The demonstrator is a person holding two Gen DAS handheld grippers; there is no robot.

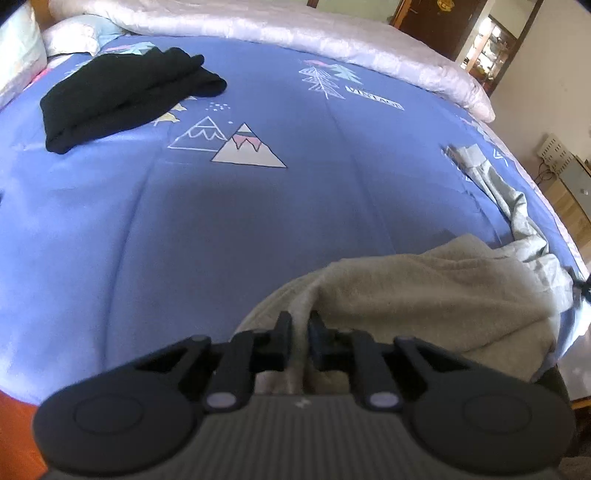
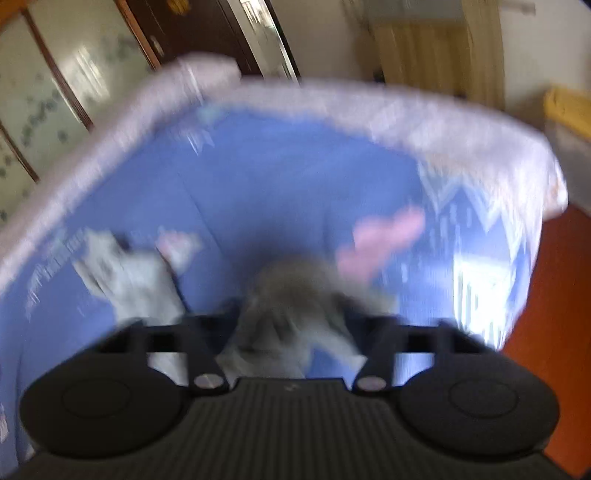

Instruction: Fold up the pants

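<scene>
The grey pants [image 1: 424,291] lie bunched at the near right of the blue bed cover [image 1: 258,221], fleecy lining showing. My left gripper [image 1: 300,328] is shut on a fold of their edge, cloth pinched between the two black fingers. In the right wrist view, which is heavily blurred, the right gripper [image 2: 291,314] holds a bunch of the grey pants [image 2: 295,295] between its fingers, above the bed cover [image 2: 277,192]. More of the grey cloth [image 2: 136,273] trails to the left.
Folded black clothing [image 1: 122,99] lies at the far left of the bed. A white quilt [image 1: 332,33] is piled along the far edge, pillows [image 1: 70,37] at the far left. Red-brown floor [image 2: 554,332] lies beyond the bed's right edge.
</scene>
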